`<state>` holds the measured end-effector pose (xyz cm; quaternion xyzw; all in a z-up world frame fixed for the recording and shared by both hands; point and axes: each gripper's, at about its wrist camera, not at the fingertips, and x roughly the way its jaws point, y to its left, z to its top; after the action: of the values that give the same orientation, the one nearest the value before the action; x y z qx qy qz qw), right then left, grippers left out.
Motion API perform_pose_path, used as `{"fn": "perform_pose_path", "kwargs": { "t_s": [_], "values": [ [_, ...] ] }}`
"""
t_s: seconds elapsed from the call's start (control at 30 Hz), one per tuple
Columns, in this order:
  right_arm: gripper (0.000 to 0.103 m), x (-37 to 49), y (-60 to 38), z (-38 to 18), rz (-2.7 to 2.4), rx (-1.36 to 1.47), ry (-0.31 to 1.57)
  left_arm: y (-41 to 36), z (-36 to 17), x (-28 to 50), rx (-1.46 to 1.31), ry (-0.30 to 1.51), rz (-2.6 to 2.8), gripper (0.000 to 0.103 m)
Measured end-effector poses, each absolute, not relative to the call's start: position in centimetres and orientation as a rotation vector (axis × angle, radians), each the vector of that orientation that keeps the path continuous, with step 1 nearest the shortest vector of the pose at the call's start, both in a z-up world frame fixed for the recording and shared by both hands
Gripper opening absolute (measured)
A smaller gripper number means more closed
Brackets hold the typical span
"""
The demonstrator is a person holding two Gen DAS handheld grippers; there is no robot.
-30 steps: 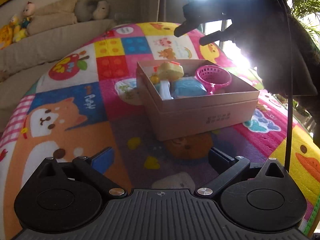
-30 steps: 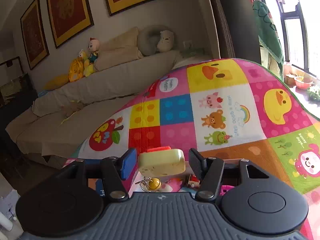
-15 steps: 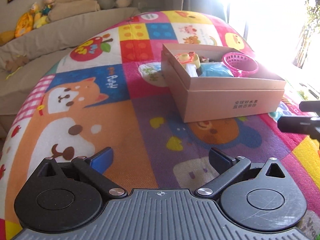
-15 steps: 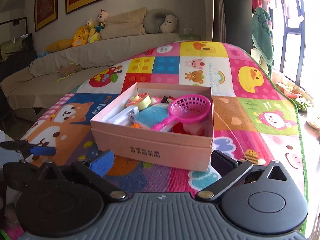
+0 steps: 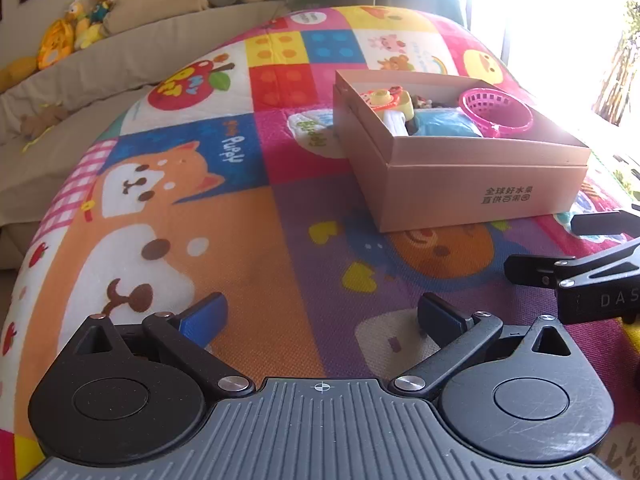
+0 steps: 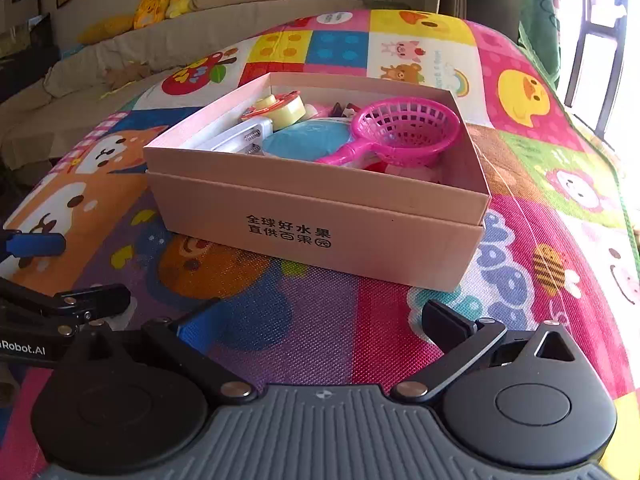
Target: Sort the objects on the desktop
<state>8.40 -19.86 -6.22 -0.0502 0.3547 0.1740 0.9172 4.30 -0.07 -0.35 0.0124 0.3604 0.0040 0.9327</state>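
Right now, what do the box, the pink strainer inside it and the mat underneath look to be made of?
Box: likely matte cardboard, with thin folded walls, a flat pinkish-tan surface and printed black characters.
Pink strainer: probably moulded plastic, glossy, with a uniform grid of holes and a one-piece handle.
Mat: seemingly foam or vinyl with printed cartoons; a fine woven-look texture shows up close.

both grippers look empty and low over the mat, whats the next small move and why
Probably draw both back and stop, or look about for a stray item. The right gripper and left gripper stand open with nothing between the fingers. The pink strainer, blue bowl and yellow toy already lie in the cardboard box, and no loose object shows on the play mat.
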Motion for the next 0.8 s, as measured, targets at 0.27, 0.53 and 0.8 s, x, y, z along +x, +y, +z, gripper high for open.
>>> {"fn": "perform_pose_path", "kwargs": {
  "t_s": [0.27, 0.53, 0.8],
  "values": [
    [0.103, 7.64, -19.92, -6.57, 0.355, -0.116, 0.686, 0.07, -0.32, 4.29, 0.019, 0.735, 0.003, 0.103],
    [0.103, 7.63, -19.86, -6.53, 0.355, -0.118, 0.688, 0.12, -0.35, 4.32, 0.018, 0.735, 0.002, 0.103],
    [0.103, 7.65, -19.89, -6.54, 0.354, -0.118, 0.687, 0.12, -0.37, 4.34, 0.019, 0.736, 0.003, 0.103]
  ]
}}
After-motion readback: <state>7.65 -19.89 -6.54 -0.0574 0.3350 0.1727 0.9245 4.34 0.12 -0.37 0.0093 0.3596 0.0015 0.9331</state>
